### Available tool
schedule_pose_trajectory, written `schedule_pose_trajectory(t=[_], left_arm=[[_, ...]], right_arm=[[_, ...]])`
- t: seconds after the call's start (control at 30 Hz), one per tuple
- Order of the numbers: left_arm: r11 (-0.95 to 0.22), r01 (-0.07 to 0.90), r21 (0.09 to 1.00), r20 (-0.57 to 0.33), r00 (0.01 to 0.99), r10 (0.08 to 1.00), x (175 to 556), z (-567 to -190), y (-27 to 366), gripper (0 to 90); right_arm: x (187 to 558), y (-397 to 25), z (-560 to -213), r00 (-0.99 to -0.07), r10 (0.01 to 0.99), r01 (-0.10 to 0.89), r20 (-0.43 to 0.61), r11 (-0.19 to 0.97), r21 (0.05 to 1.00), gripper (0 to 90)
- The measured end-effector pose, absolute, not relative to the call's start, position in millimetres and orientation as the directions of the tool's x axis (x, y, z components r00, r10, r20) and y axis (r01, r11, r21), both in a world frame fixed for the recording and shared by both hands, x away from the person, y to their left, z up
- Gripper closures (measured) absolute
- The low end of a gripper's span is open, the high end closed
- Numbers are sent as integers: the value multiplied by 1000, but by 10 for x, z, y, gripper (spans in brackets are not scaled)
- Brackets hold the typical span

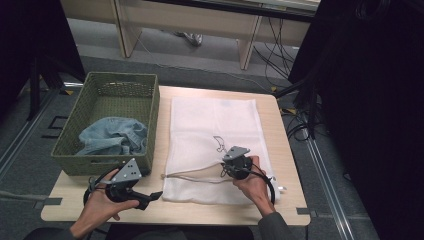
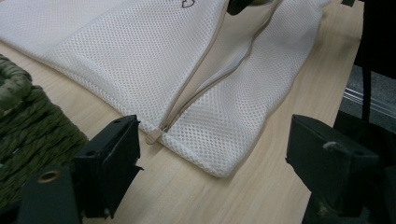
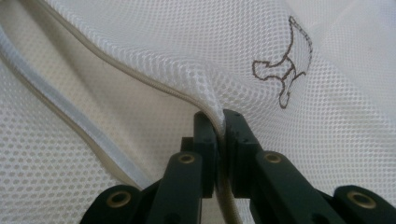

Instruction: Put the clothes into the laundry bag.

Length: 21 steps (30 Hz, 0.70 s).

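**On the table: 1 gripper clamps the bag's edge, 1 gapes**

Near the front of the pale wooden table [image 1: 285, 150], the white mesh laundry bag [image 1: 212, 125] lies flat beside the green woven basket [image 1: 70, 150]. The right gripper [image 3: 219, 126] pinches the upper edge of the bag's unzipped opening, jaws pressed together on it. The left gripper [image 2: 212, 158] stands wide open at the bag's corner, holding nothing

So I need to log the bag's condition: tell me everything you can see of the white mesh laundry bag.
The white mesh laundry bag lies flat on the wooden table, right of the green woven basket. It is fine netting with a small dark outline motif and a beige zipper along its near end, unzipped and gaping. The right tool is shut on the zipper's upper edge, lifting it; the left tool is open at the zipper's end.
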<state>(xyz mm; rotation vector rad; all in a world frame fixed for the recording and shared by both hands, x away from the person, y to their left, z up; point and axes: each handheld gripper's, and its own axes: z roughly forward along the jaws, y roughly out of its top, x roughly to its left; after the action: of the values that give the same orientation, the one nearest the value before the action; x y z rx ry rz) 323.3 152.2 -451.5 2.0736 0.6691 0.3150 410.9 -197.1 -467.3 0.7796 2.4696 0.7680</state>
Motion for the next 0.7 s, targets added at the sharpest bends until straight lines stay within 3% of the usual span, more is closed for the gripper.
schedule_pose_trajectory(t=[0.37,0.7], left_arm=[[-404,360,841,-62,806,589,3235,-4456,1551,173],[-346,324,881,-19,754,657,3290,-4017,1875,163]], right_arm=[[4306,-1997,-4523,-708,671,389,-218,629,673,855],[4353,-2016,-4276,-712,672,371,-205,607,703,858]])
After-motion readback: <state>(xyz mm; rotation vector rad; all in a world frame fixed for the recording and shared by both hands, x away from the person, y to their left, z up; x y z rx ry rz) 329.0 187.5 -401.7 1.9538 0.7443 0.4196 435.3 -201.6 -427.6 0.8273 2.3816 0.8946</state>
